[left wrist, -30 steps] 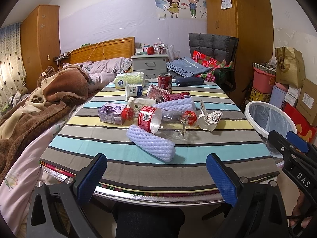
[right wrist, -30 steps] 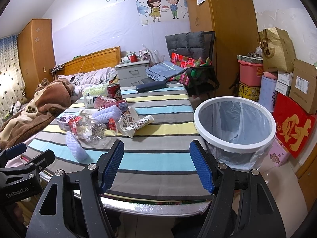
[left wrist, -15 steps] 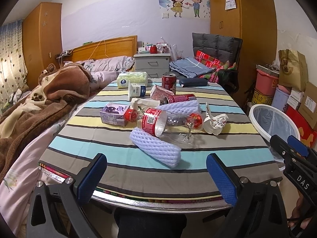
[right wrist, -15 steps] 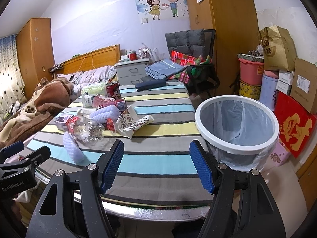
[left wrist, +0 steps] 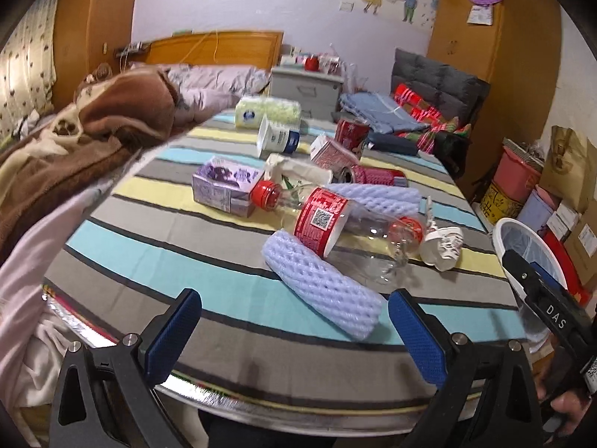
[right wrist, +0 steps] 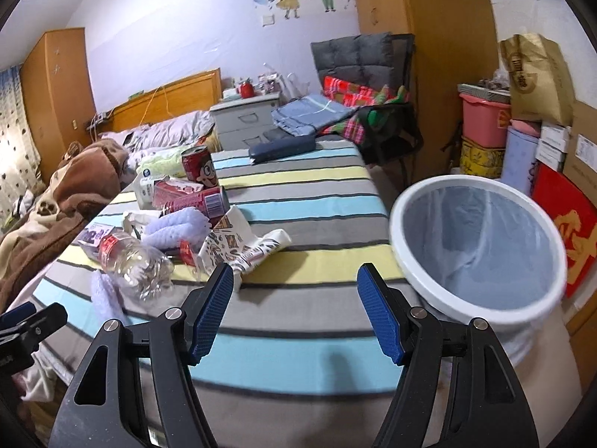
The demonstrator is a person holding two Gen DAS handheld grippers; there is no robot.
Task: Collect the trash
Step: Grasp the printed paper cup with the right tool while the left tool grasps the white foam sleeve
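I find my left gripper (left wrist: 291,330) with its blue-padded fingers (left wrist: 175,334) spread wide and nothing between them, poised over the near edge of the striped tablecloth-covered table (left wrist: 149,261). Just ahead of those fingers, slightly to the right of their centre line, lies the pale lilac foam mesh sleeve (left wrist: 321,283); its long axis runs diagonally, from the far left down to the near right, so it lies oblique to the line across the two pads. Touching its far end is the clear crushed plastic bottle with red label and red cap (left wrist: 328,220), lying roughly crosswise with the cap to the left. Beyond that sit a purple drink carton (left wrist: 224,184), a second foam sleeve (left wrist: 377,198) and red cans, all further from the fingers. My right gripper (right wrist: 294,313) is likewise fully open and empty; ahead and left of its fingers lies the crumpled printed paper wrapper (right wrist: 242,242), and the white round bin with a translucent liner (right wrist: 477,246) stands just right of them, beside the table. I judge the left gripper nearer to the foam sleeve and the right nearer to the wrapper and bin. For the sleeve, I would rotate the left wrist to close across its short axis.
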